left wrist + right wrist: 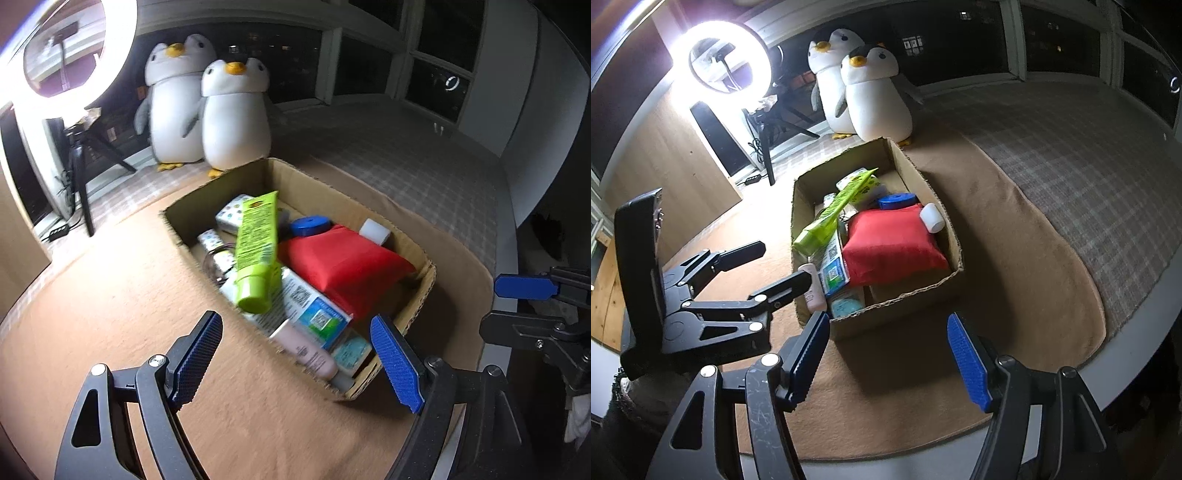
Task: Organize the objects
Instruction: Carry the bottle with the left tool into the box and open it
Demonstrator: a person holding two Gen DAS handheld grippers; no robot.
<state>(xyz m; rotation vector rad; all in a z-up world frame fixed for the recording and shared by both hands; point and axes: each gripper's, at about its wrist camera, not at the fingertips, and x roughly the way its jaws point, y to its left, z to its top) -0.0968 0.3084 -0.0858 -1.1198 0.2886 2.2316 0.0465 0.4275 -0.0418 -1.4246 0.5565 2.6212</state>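
The left tool hangs above the near end of a cardboard box, its two blue-padded fingers spread wide and gripping nothing. The green tube lies loose in the box ahead of those fingers, clear of both pads, propped at a slant on the other things with its cap end toward the camera. The right tool is also open, less widely, and empty; it hovers just short of the box's near wall, over the tan blanket on which the box stands.

The box holds a jumble. A red pouch fills the right side, with a blue lid and a white cap just beyond it. Under the green tube sit a blue and white carton and a pink bottle, the bottle lying against the near left corner. Small patterned packets rest at the far left.

Behind the box two plush penguins stand side by side, touching. A lit ring light glares at the left on a black tripod. A checked cover spreads to the right of the blanket, and dark windows run along the back.
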